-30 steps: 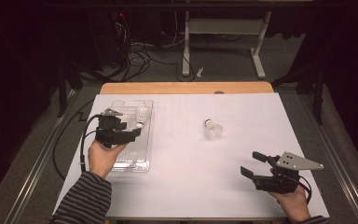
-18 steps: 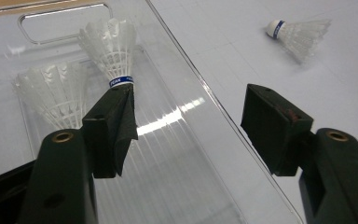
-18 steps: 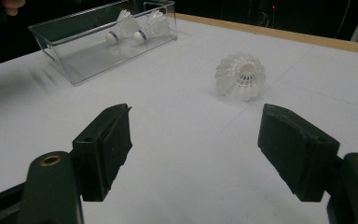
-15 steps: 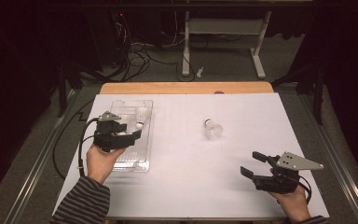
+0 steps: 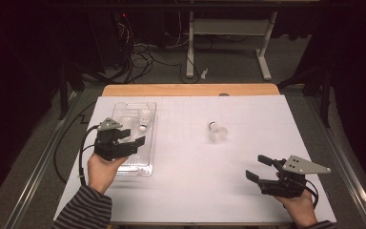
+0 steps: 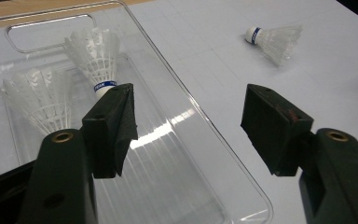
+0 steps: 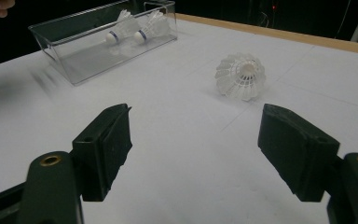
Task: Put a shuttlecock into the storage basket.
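Observation:
A clear plastic tray lies at the table's left with two white shuttlecocks in its far end; one shuttlecock has a blue band, and the other lies beside it. My left gripper hovers open over the tray's middle, and nothing is between its jaws. A third shuttlecock lies loose on the white table, right of centre. My right gripper rests open near the front right edge. Its jaws point toward that loose shuttlecock, well short of it.
White paper covers the table, with a wooden strip along its far edge. Beyond it are a desk frame and cables on the dark floor. A black cable trails from my left gripper off the table's left side.
My left gripper has drawn back a little toward the near end of the tray. The right gripper and all the shuttlecocks have stayed put.

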`<state>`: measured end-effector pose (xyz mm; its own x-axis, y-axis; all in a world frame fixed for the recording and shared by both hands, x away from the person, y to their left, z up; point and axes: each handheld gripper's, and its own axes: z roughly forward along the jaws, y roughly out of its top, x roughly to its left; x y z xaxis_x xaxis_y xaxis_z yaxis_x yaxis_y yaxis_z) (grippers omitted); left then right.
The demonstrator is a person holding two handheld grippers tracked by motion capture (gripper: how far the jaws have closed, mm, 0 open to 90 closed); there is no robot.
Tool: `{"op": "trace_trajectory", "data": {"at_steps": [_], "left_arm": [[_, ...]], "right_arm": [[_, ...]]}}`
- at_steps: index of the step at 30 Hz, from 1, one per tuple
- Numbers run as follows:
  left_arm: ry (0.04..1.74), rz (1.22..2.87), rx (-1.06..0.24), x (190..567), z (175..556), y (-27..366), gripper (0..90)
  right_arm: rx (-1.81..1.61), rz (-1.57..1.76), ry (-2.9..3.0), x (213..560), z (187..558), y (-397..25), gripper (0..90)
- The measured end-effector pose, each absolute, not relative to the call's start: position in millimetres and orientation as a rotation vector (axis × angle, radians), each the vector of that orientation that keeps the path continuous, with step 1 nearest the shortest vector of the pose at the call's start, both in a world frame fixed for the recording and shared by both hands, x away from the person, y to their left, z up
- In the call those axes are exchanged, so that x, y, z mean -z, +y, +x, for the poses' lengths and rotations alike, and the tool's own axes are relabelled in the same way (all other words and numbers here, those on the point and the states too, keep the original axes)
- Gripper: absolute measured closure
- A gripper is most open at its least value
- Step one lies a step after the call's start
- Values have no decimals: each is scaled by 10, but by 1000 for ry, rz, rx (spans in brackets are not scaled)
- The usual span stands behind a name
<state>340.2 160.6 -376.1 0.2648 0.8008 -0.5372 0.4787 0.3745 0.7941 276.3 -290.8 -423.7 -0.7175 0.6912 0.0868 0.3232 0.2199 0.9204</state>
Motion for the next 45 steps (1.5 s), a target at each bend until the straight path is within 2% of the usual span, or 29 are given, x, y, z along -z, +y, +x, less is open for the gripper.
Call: {"op": "trace_trajectory", "data": {"at_steps": [45], "left_arm": [[1275,1248,-298,3837,3042,1544,360]], "right_arm": [[-1499,945,2157,4236,2763,-2907,261]]}}
